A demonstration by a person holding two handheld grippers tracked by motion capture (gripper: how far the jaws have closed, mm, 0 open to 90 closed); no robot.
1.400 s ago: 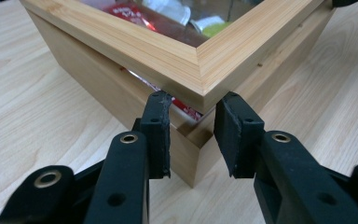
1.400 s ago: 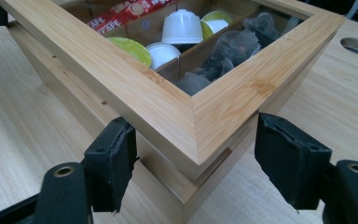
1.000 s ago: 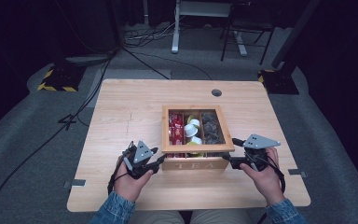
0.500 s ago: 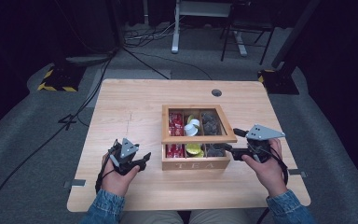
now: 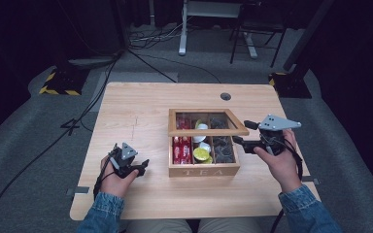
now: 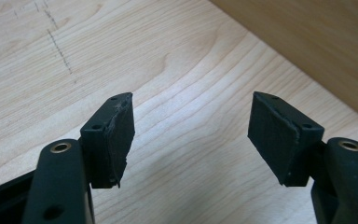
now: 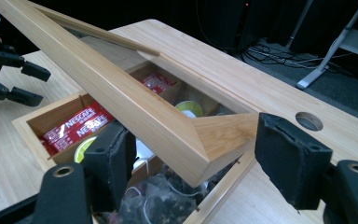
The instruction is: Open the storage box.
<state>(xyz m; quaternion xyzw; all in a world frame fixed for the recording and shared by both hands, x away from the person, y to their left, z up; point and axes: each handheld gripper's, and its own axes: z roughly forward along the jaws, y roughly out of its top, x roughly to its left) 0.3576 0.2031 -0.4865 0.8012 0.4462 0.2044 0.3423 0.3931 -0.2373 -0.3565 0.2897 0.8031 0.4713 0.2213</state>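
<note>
A wooden tea box (image 5: 204,171) marked TEA stands on the table. Its glass-paned lid (image 5: 206,131) is hinged at the back and tilted up at the front. My right gripper (image 5: 243,133) is shut on the lid's front right corner and holds it raised; in the right gripper view the lid (image 7: 121,98) runs slanting between the jaws of the right gripper (image 7: 196,149). Inside lie red sachets (image 7: 77,126), round pods (image 5: 201,154) and dark tea bags (image 7: 158,200). My left gripper (image 5: 143,165) hovers low over bare wood left of the box. Its jaws have just been opening, and the left gripper (image 6: 191,135) holds nothing.
A round cable hole (image 5: 226,96) sits near the table's far edge, behind the box. The table (image 5: 126,116) is bare wood left of the box. Beyond it are floor cables, desk legs (image 5: 182,29) and a yellow-and-black striped block (image 5: 58,85).
The right gripper has risen and the lid's front edge has come up with it. The left hand has drawn left and down, away from the box's front corner, and its jaws have spread.
</note>
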